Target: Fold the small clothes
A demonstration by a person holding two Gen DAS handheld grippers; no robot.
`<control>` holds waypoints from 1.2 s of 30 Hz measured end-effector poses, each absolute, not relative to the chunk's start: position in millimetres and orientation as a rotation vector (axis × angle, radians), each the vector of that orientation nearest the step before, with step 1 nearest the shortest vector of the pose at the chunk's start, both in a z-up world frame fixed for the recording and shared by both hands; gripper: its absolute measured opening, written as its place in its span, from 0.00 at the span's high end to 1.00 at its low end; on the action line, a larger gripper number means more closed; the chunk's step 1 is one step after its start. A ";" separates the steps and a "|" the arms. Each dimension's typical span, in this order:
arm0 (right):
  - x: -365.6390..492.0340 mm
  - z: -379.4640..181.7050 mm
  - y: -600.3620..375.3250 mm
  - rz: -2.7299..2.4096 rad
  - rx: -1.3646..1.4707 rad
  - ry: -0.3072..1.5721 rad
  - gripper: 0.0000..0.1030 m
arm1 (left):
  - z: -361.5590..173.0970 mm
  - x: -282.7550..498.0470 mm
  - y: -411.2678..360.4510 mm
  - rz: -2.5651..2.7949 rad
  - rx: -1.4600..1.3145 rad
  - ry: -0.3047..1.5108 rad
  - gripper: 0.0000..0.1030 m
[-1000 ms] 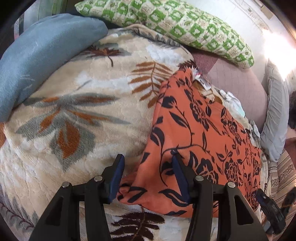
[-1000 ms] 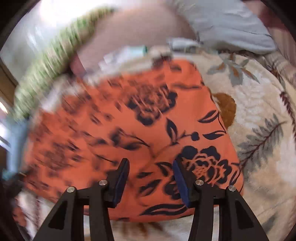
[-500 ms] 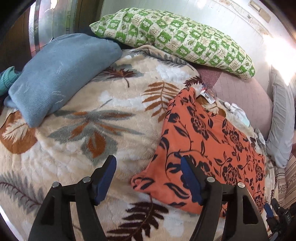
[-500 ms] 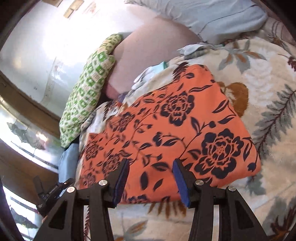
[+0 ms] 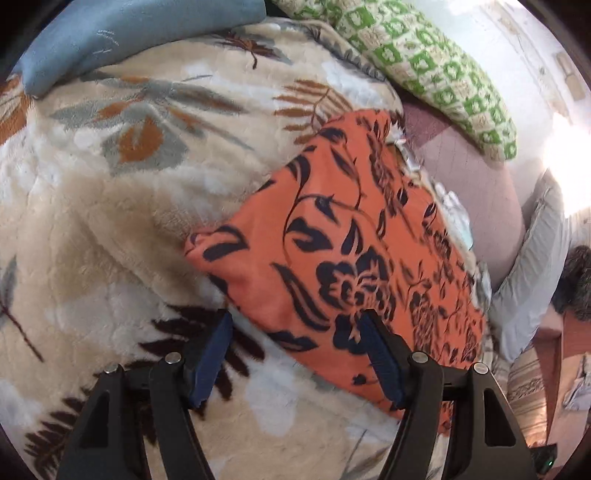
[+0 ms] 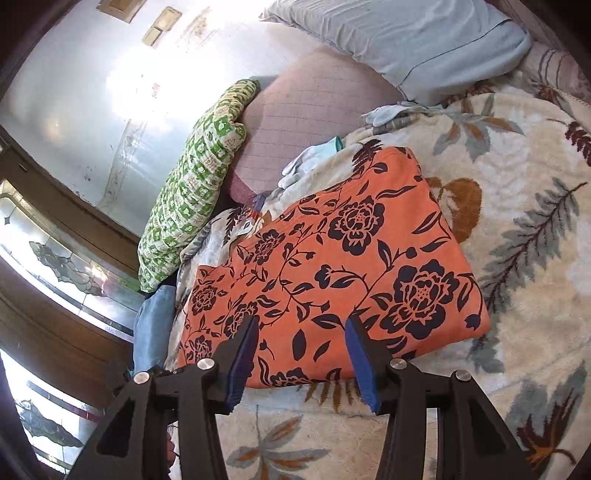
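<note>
1. Orange floral garment in my left wrist view: it lies flat on the leaf-patterned blanket as a compact, roughly rectangular shape, near a green checked pillow and a blue pillow. My left gripper hovers just over its near edge with both fingers spread wide and nothing between them; 1 finger sits over bare blanket, the other over the cloth. The far side of the garment is blurred, so I cannot read its edges there.

2. In my right wrist view the same orange floral garment shows more sharply: straight sides, a smooth top face and clean corners, with the blanket showing on 3 sides. My right gripper is also released, fingers apart above the near edge, holding nothing. A pale glove-like cloth and a grey-blue pillow lie beyond it.

3. Progress, as I judge it: the garment looks folded at least once, since its outline is tidy and thick at the edges. What may remain is 1 more fold to halve it, or setting it aside; I cannot tell which. No other garment waiting to be folded is clearly visible.

4. Writing: I can read no brand, label or text in either view. A small pale tag-like scrap sits at the garment's far edge, illegible.
</note>
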State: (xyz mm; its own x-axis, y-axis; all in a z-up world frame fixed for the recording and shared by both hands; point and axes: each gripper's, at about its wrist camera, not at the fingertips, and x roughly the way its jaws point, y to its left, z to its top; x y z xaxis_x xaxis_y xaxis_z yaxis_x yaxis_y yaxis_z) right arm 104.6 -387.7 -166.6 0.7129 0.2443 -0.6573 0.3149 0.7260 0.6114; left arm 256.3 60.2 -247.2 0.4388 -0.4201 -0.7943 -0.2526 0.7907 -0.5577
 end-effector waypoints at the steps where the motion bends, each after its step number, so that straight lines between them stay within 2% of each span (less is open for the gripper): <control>1: 104.6 -167.1 -388.2 -0.044 0.778 0.799 0.49 | -248.9 257.8 59.7 -0.126 -0.713 1.124 0.31; 5: 105.7 -169.5 -390.1 -0.052 0.769 0.802 0.49 | -255.6 267.5 57.3 -0.132 -0.750 1.076 0.39; 8: 108.3 -172.5 -389.4 -0.049 0.768 0.811 0.49 | -256.5 273.4 59.5 -0.135 -0.780 1.044 0.50; 10: 110.1 -174.1 -387.4 -0.052 0.750 0.817 0.49 | -260.0 274.9 61.6 -0.129 -0.805 1.032 0.65; 13: 112.3 -178.0 -385.5 -0.060 0.733 0.833 0.49 | -263.1 279.9 64.5 -0.133 -0.815 1.021 0.72; 17: 112.3 -184.2 -388.2 -0.070 0.751 0.837 0.49 | -265.1 280.4 64.3 -0.131 -0.827 1.012 0.69; 19: 112.5 -186.5 -388.8 -0.074 0.747 0.843 0.49 | -265.8 279.0 65.9 -0.139 -0.865 1.016 0.59; 21: 112.4 -187.6 -389.7 -0.079 0.745 0.845 0.49 | -266.1 276.9 67.9 -0.149 -0.909 1.019 0.53; 24: 113.7 -189.4 -390.9 -0.085 0.737 0.847 0.49 | -263.9 270.5 70.0 -0.118 -0.911 1.010 0.57; 25: 114.2 -190.0 -390.9 -0.086 0.736 0.848 0.49 | -260.7 267.9 70.0 -0.100 -0.897 1.003 0.68; 26: 115.3 -191.1 -390.8 -0.086 0.736 0.851 0.49 | -257.5 265.7 69.6 -0.088 -0.879 1.000 0.72; 30: 120.8 -194.8 -388.7 -0.087 0.724 0.865 0.49 | -250.8 246.9 70.6 -0.038 -0.884 1.007 0.72; 32: 124.0 -196.3 -387.4 -0.090 0.720 0.870 0.49 | -254.3 248.2 72.9 -0.014 -0.900 1.027 0.58; 33: 125.3 -197.3 -387.2 -0.093 0.721 0.870 0.49 | -257.5 250.9 74.8 -0.009 -0.907 1.036 0.38; 36: 128.1 -199.6 -385.4 -0.096 0.719 0.874 0.49 | -262.0 263.4 79.2 -0.009 -0.960 0.991 0.34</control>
State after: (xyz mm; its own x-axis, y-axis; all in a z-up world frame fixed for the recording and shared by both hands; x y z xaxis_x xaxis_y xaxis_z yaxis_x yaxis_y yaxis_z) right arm 128.1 -385.4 -199.6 0.6530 0.2055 -0.7289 0.3582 0.7643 0.5363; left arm 263.4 79.2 -262.0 0.5820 -0.4109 -0.7018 -0.3987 0.6079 -0.6866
